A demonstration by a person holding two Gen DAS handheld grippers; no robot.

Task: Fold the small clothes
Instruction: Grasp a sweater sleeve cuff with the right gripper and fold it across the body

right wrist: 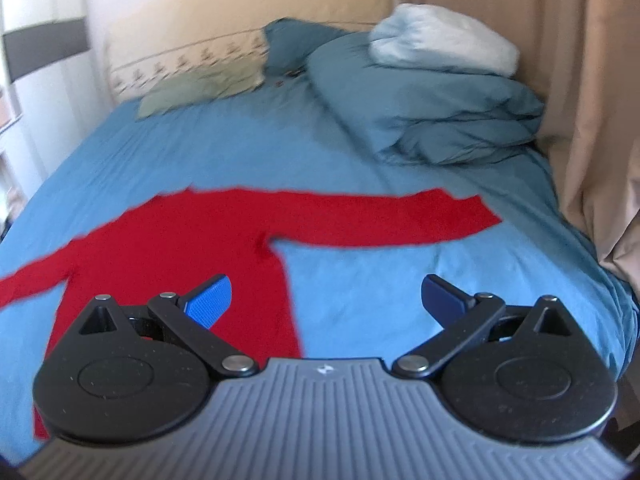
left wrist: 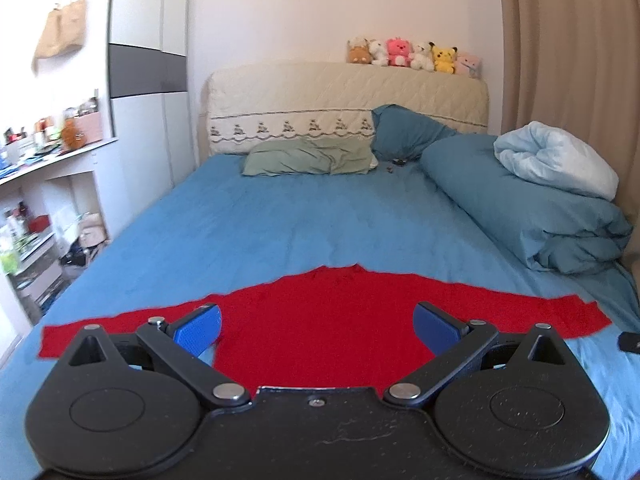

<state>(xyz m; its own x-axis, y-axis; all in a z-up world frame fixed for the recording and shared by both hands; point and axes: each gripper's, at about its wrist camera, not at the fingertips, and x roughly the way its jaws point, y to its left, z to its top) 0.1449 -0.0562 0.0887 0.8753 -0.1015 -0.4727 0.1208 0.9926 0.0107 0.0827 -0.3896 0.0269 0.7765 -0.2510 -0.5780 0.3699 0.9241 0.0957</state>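
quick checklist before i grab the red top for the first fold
1. Red top spread flat on the bed, both sleeves out: ok.
2. Left tool open, nothing held: ok.
3. Right tool open, nothing held: ok.
4. Right sleeve lies free, nothing on it: ok.
5. Folded duvet is apart from the top: ok.
6. Bottom hem flat: cannot tell, hidden behind the tools.
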